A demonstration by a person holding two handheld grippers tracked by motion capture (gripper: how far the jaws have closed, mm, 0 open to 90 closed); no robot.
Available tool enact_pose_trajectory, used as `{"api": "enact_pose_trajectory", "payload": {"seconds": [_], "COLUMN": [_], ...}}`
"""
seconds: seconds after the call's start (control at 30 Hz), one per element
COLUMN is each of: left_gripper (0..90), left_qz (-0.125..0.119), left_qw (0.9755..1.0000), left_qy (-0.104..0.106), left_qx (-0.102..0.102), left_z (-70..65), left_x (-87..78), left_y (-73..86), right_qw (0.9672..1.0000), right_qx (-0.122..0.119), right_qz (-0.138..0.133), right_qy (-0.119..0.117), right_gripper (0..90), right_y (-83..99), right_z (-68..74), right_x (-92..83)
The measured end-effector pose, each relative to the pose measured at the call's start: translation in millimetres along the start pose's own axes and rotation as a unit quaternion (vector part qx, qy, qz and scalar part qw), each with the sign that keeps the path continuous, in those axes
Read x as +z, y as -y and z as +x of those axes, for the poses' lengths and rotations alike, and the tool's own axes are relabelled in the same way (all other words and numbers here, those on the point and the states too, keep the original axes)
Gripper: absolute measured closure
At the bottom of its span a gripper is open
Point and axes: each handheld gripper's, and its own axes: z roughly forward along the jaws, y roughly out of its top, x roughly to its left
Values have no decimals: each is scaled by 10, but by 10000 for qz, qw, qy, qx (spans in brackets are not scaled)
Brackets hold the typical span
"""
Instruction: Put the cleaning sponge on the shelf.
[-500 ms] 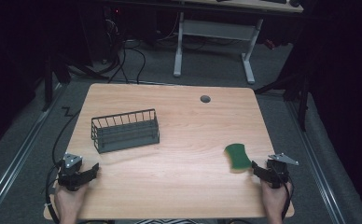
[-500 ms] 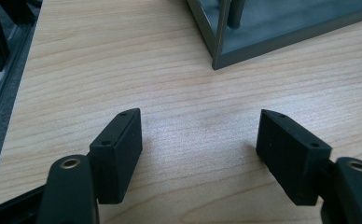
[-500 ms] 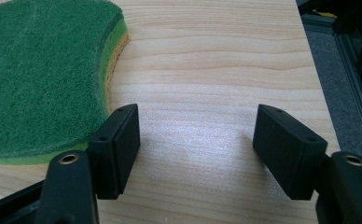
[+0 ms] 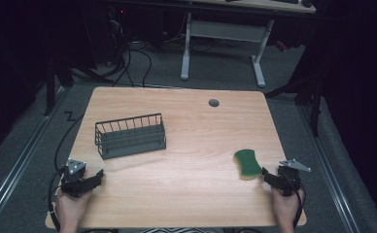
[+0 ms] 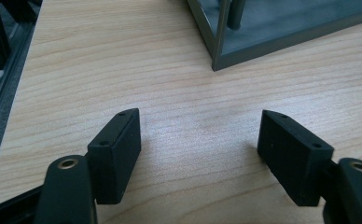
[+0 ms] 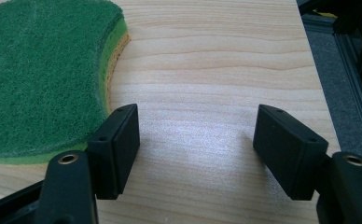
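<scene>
Sponge point(image 4: 248, 163) lies flat on the table point(image 4: 186, 121), near right edge, green side up, just beside the right gripper point(image 4: 270, 178); that gripper's jaws are wide, nothing between them, sponge off to one side. Left gripper point(image 4: 95, 177) sits near the wire basket point(image 4: 130, 137), jaws wide, empty. Looks like approach step, no grasp yet. Next move probably: shift right gripper over so jaws straddle sponge, then close.

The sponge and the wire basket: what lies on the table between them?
Nothing. In the high view, bare wooden table runs from the wire basket across to the green sponge.
</scene>
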Motion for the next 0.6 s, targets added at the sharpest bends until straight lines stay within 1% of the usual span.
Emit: {"api": "enact_pose_trajectory", "payload": {"seconds": [0.17, 0.23, 0.3, 0.37, 0.43, 0.5, 0.6], "left_gripper": [342, 352, 370, 376, 391, 418, 437], "left_qz": [-20, -22, -25, -39, -103, -118, -130], "left_qw": [9999, 10000, 10000, 10000, 9999, 9997, 9998], "left_qy": [-84, -39, -40, -30, 18, 54, 70], "left_qx": [-68, -20, -13, -37, -137, -185, -163], "left_z": [-16, -17, -15, -7, 13, 29, 19], "left_x": [2, 21, 24, 25, 12, 0, -18], "left_y": [-5, -24, -28, -30, -22, -22, -55], "right_qw": [10000, 10000, 10000, 10000, 10000, 10000, 10000], "right_qx": [-15, -40, -44, -44, -47, -55, -62], "right_qz": [9, 3, -3, -3, 3, -5, -7], "right_qy": [3, -6, -3, -4, -12, -16, -18], "right_gripper": [320, 320, 320, 320, 321, 321, 322], "right_y": [-3, -5, -5, -5, -6, -6, -5], "right_z": [-1, -3, -2, -2, -3, -1, -2], "right_x": [1, 4, 5, 5, 4, 6, 6]}}
